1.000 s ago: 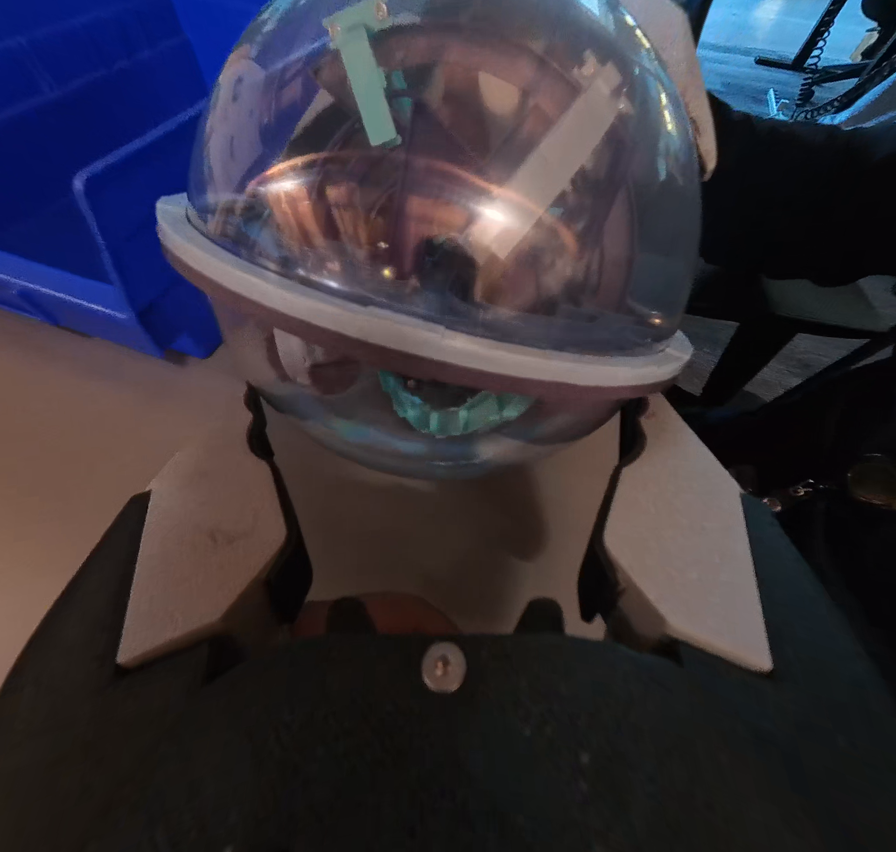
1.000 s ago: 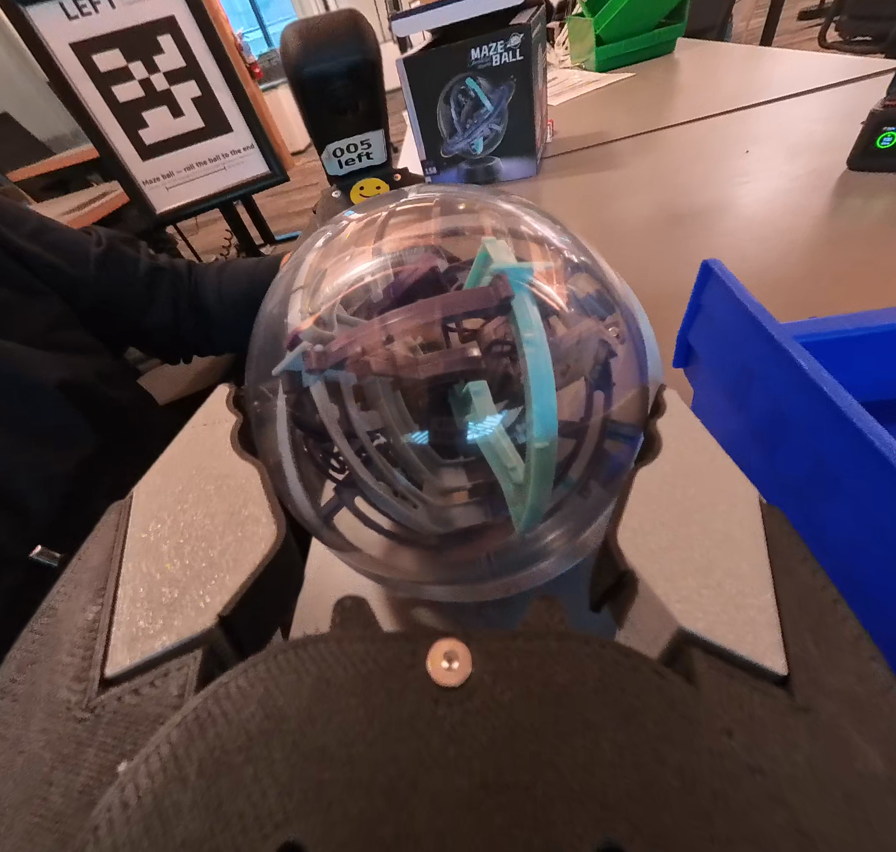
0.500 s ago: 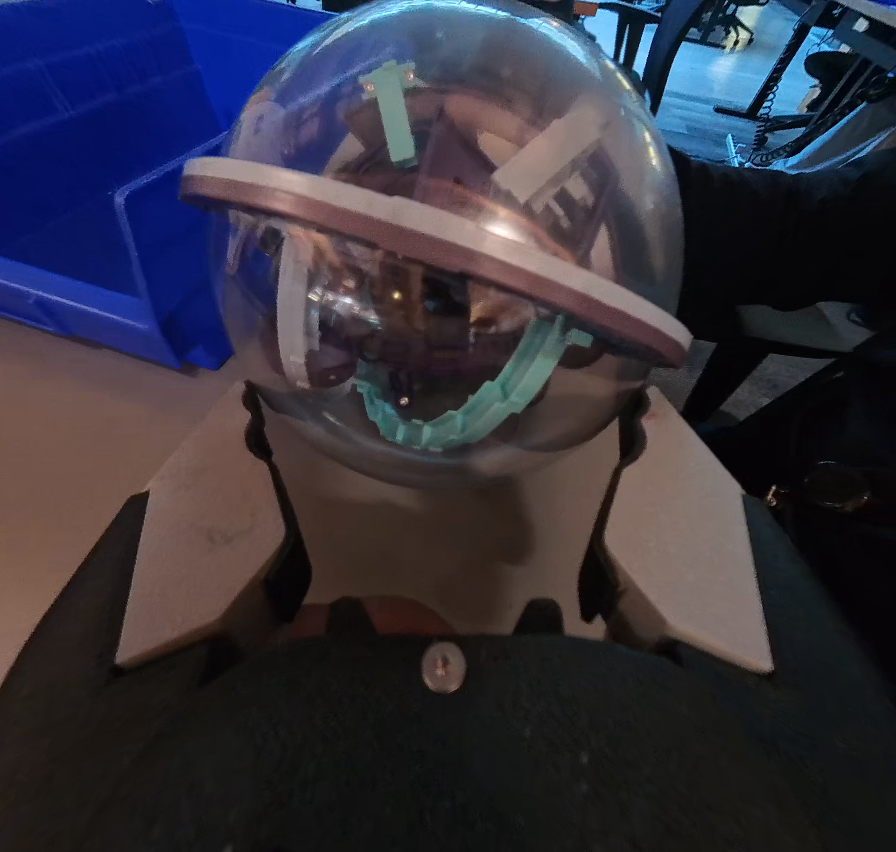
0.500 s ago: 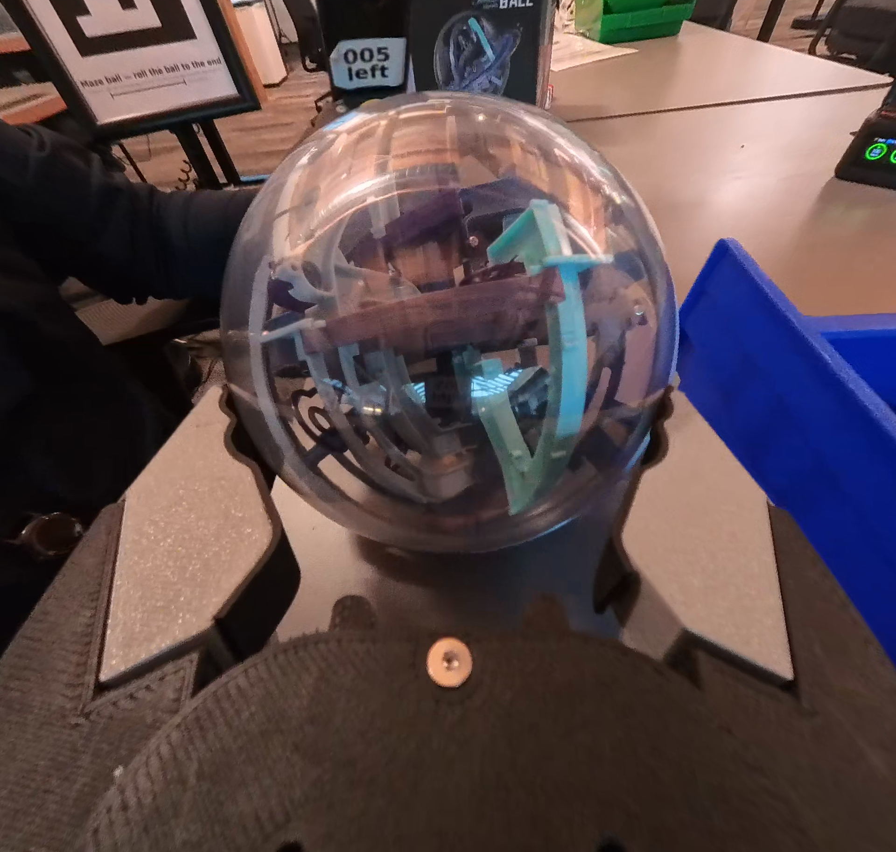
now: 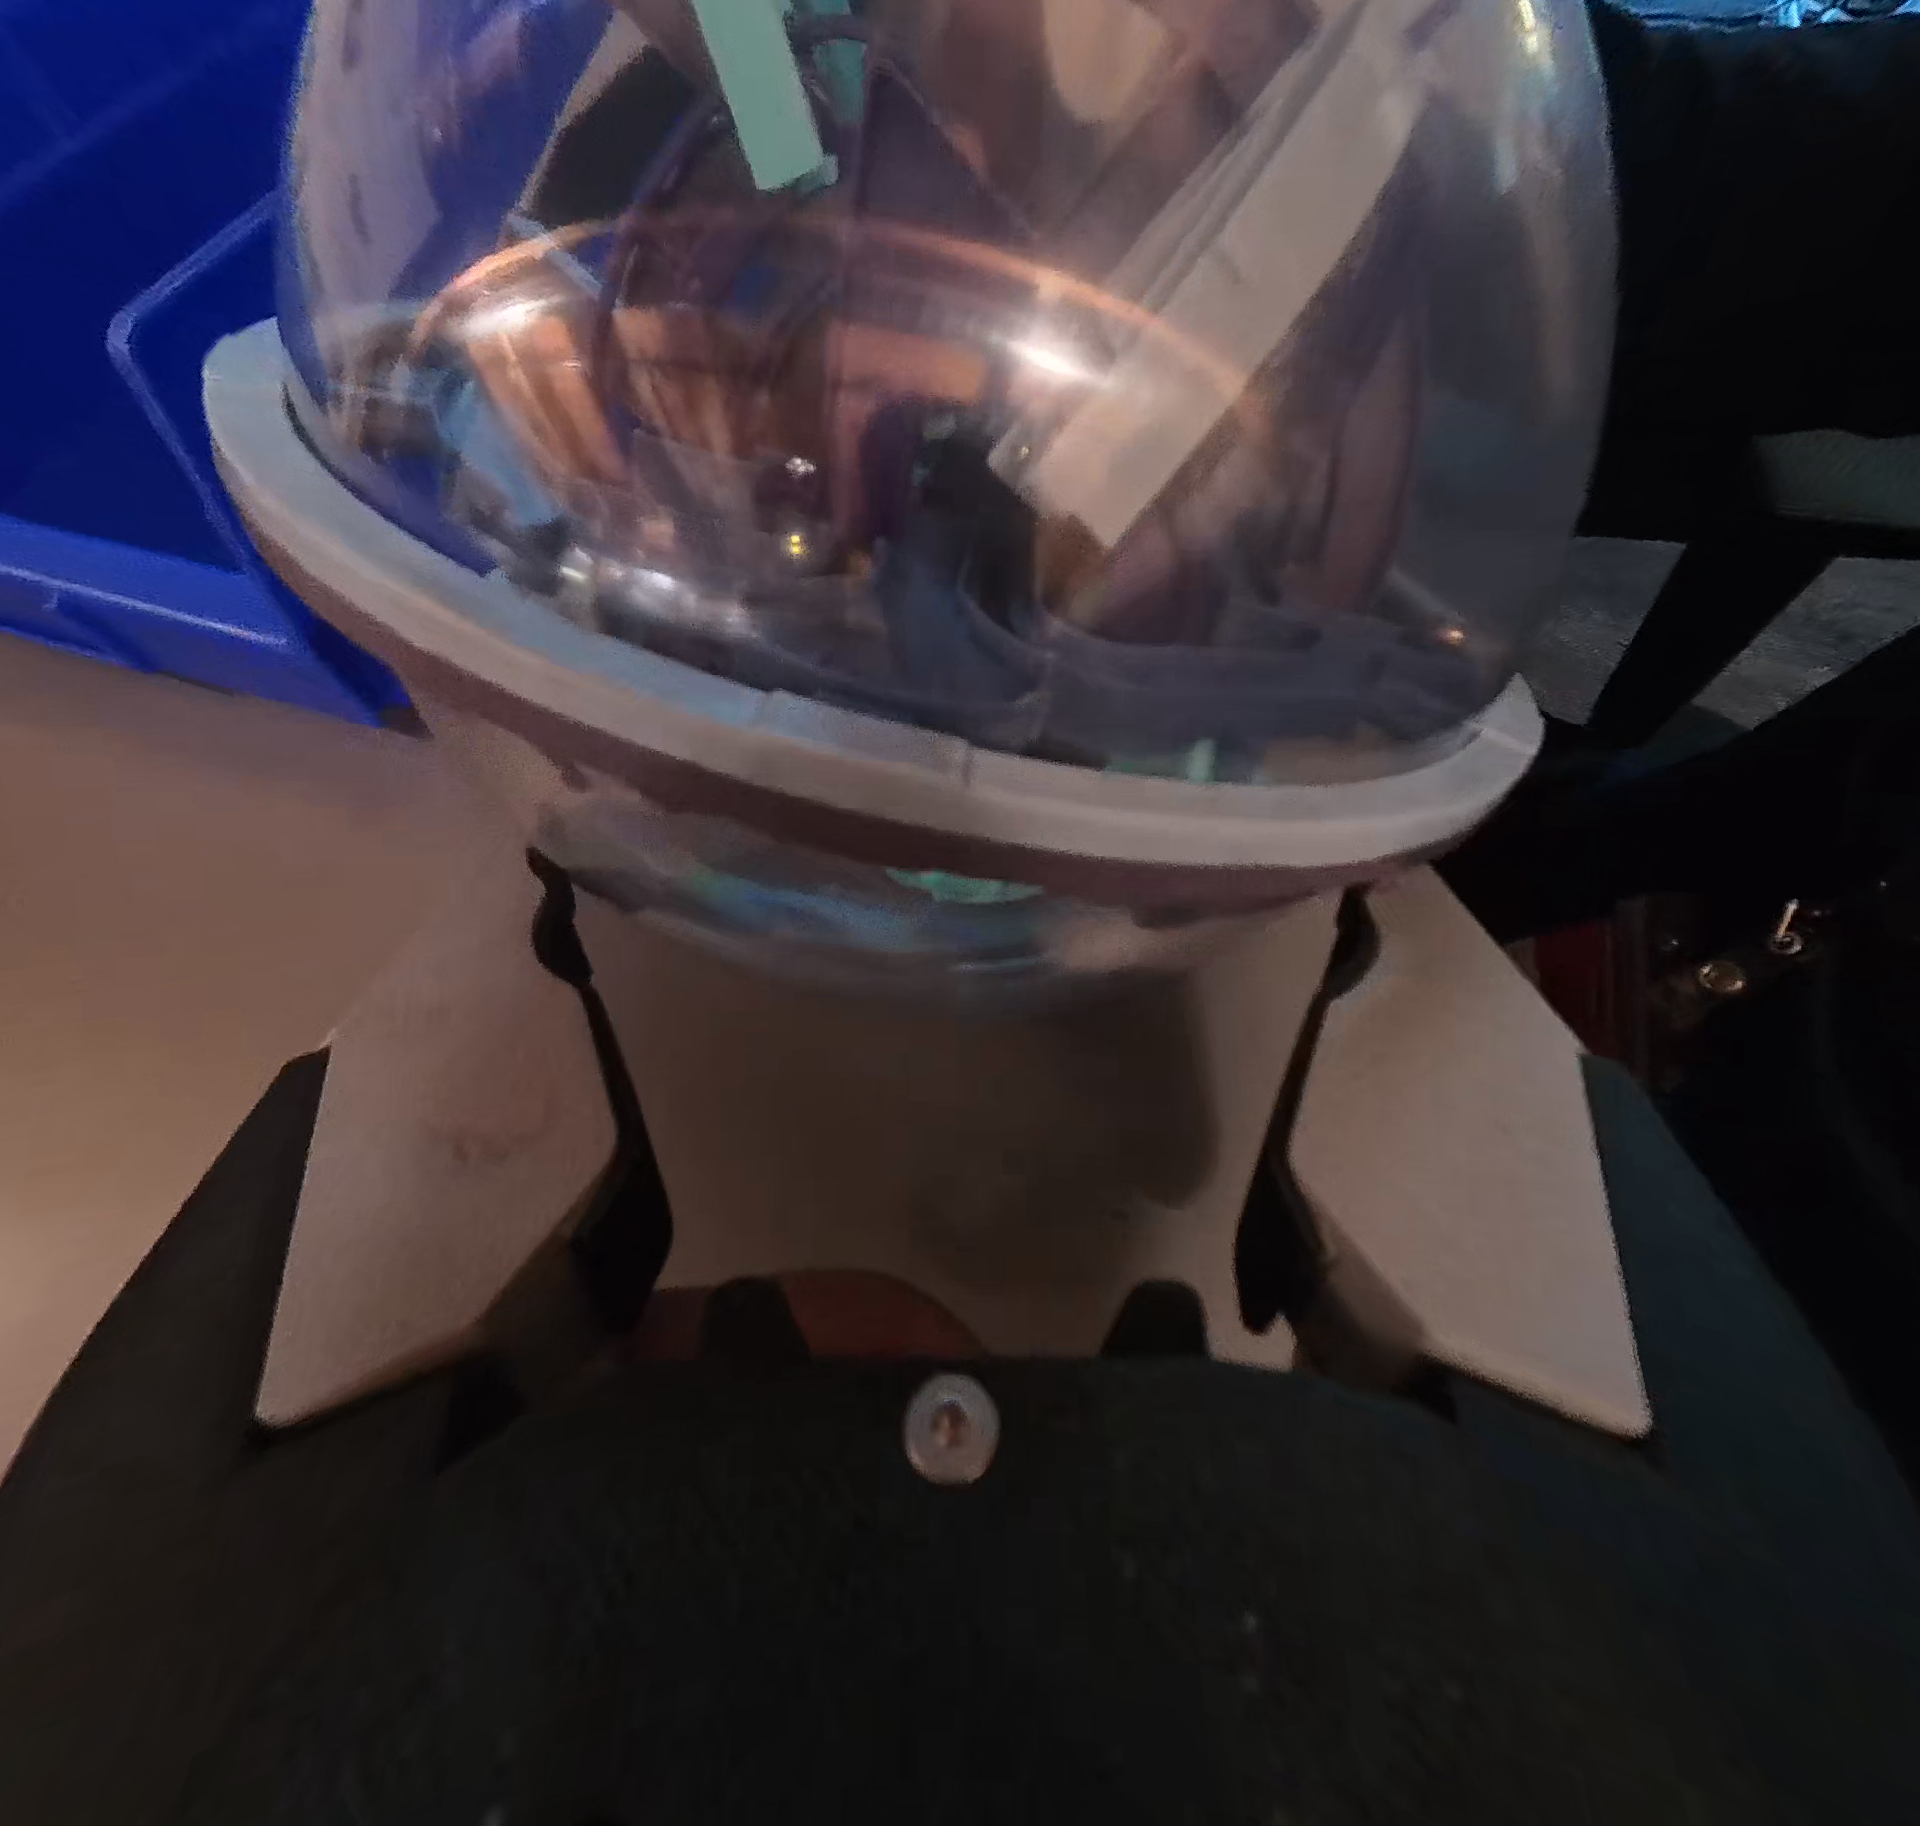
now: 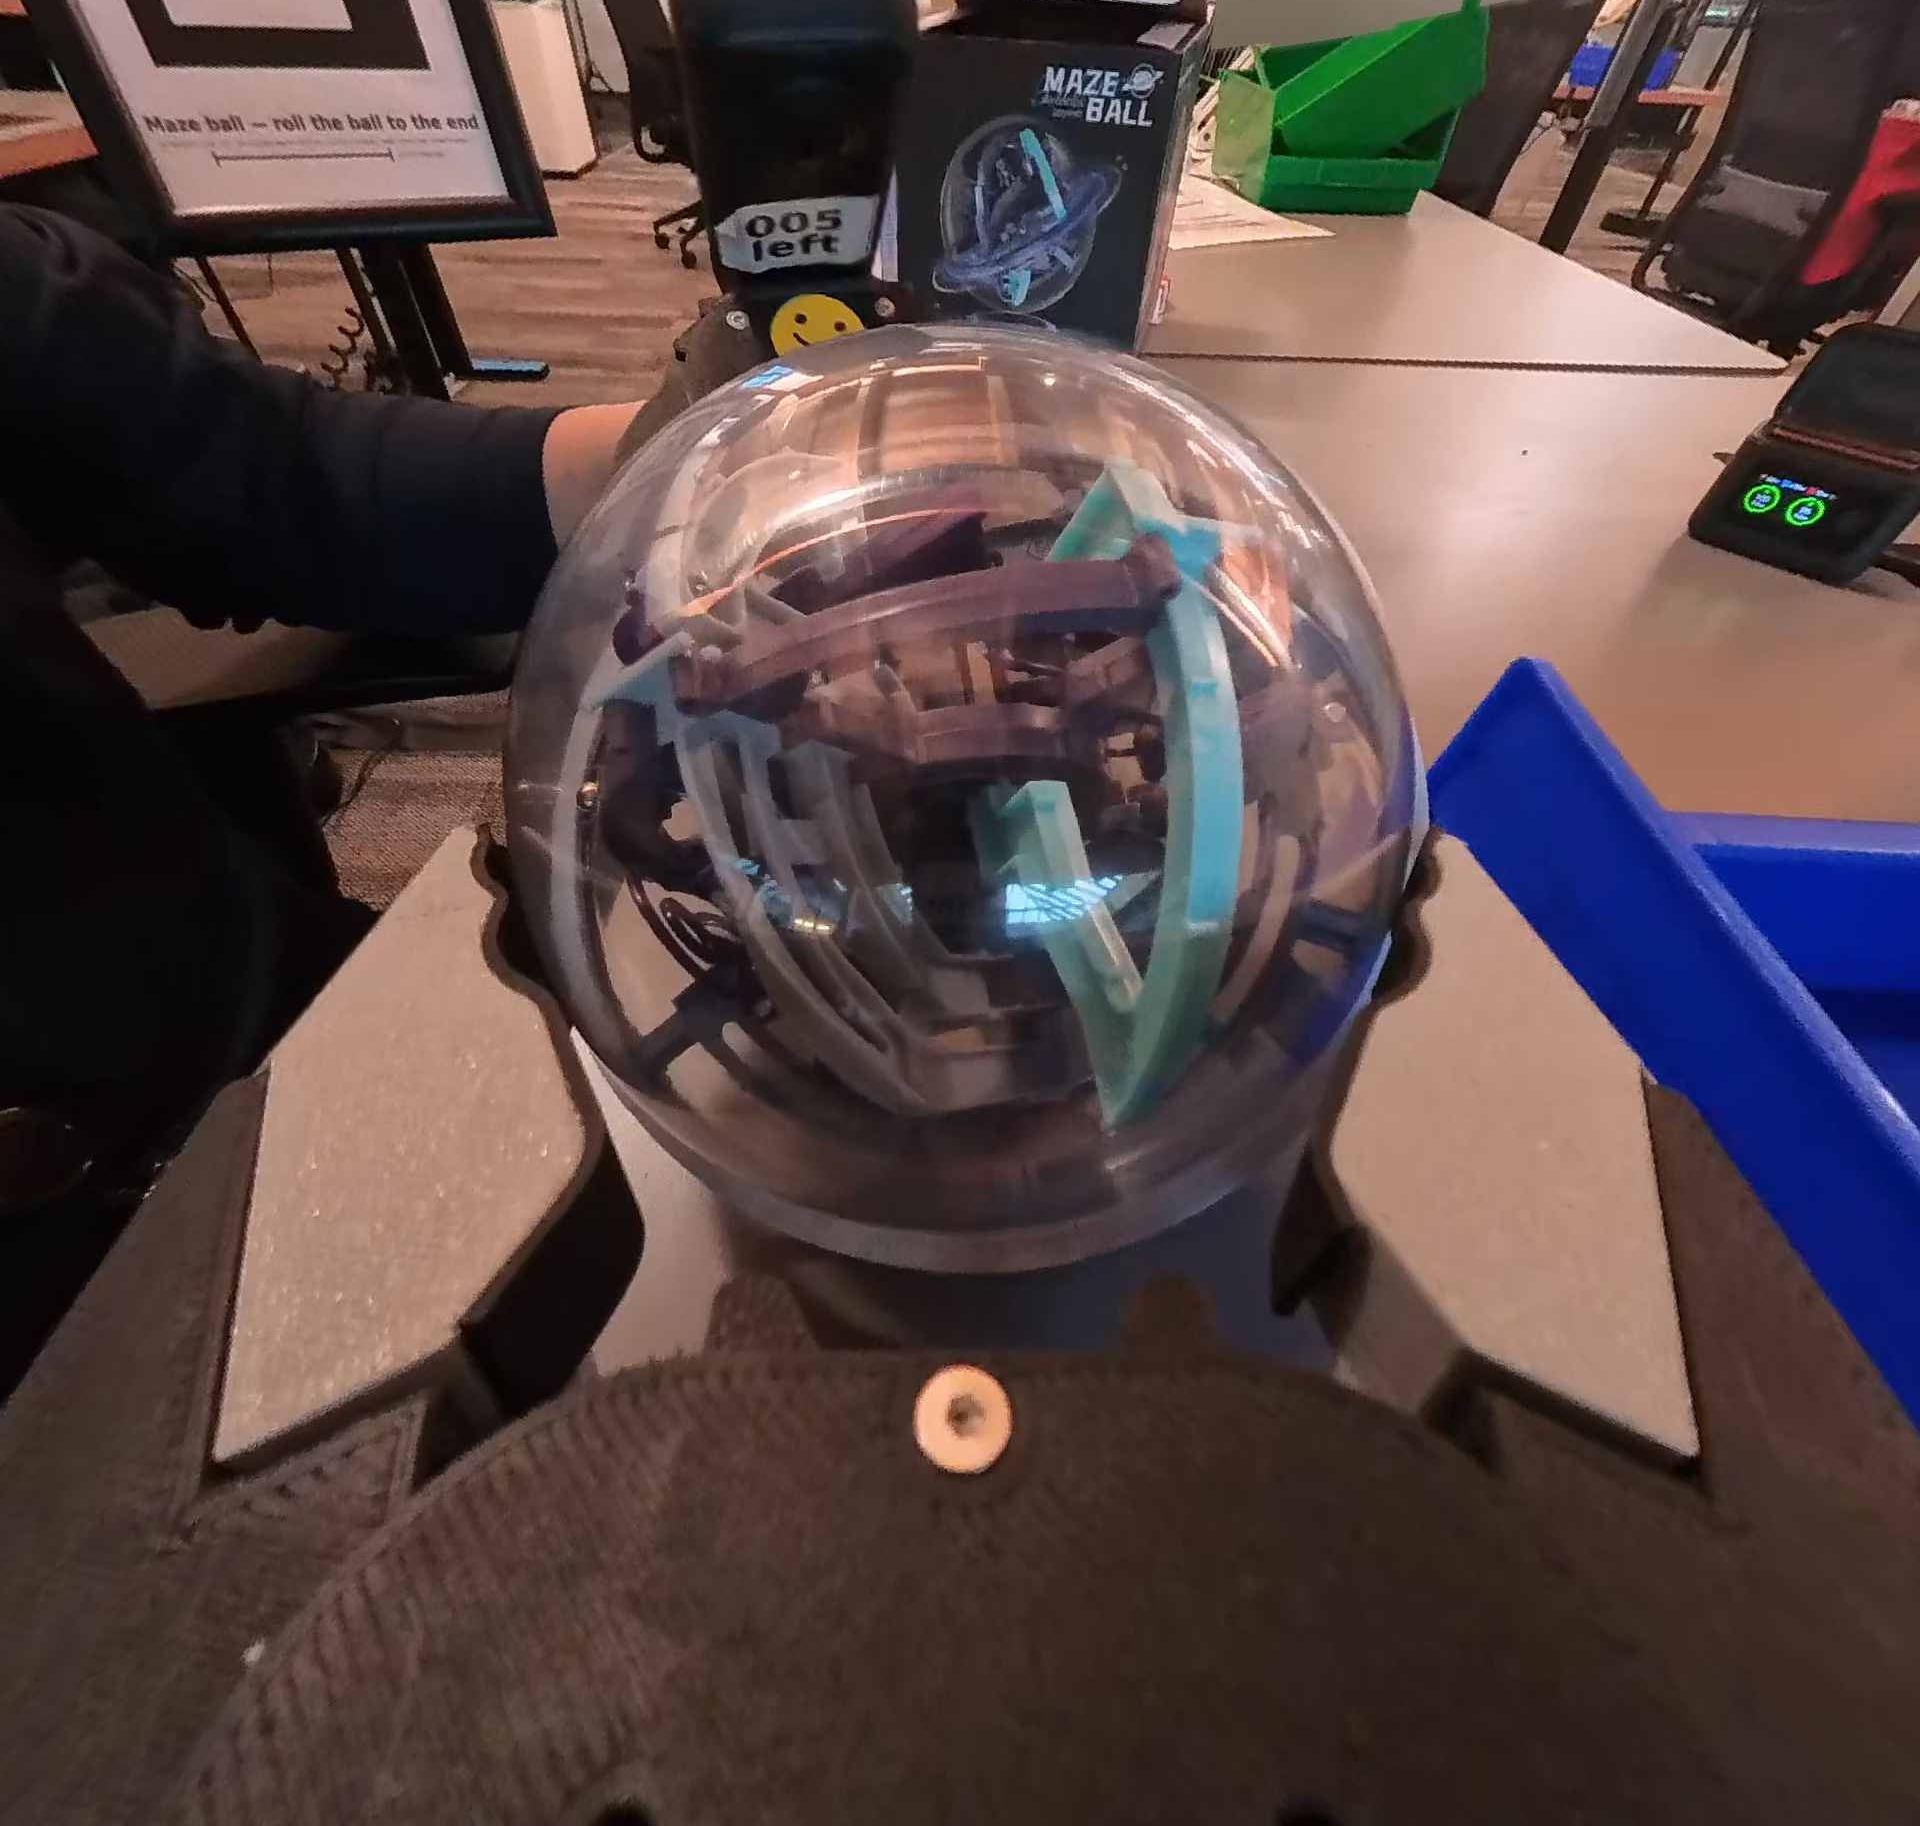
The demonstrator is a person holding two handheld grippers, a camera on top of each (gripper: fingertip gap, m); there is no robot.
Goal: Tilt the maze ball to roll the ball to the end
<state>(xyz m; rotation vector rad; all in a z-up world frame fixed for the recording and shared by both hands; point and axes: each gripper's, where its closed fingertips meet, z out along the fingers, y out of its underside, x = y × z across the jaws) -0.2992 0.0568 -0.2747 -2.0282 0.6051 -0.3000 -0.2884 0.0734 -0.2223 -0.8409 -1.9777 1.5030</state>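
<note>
The maze ball (image 5: 935,374) is a clear sphere with a white ring around it and purple, teal and white tracks inside. It is held above the table between both grippers, one on each side. My left gripper (image 5: 951,929) is shut on its lower half, with the black pads (image 5: 551,929) pressed against the shell below the ring. In the right wrist view the maze ball (image 6: 956,789) fills the gap of my right gripper (image 6: 961,862), and the pads (image 6: 499,872) press on both sides. A small shiny bead (image 6: 588,794) shows near the sphere's left wall.
A blue bin (image 6: 1714,945) stands close to the right; it also shows in the left wrist view (image 5: 125,322). Behind are the maze ball's box (image 6: 1039,187), a framed sign (image 6: 281,62), a green bin (image 6: 1351,114) and a black device with green lights (image 6: 1808,498). A person's dark sleeve (image 6: 260,509) is at left.
The sphere has been tilted back and forth: in the left wrist view the white ring rose across the sphere's middle, then dropped low again toward the fingers. Both grips stayed on it.
</note>
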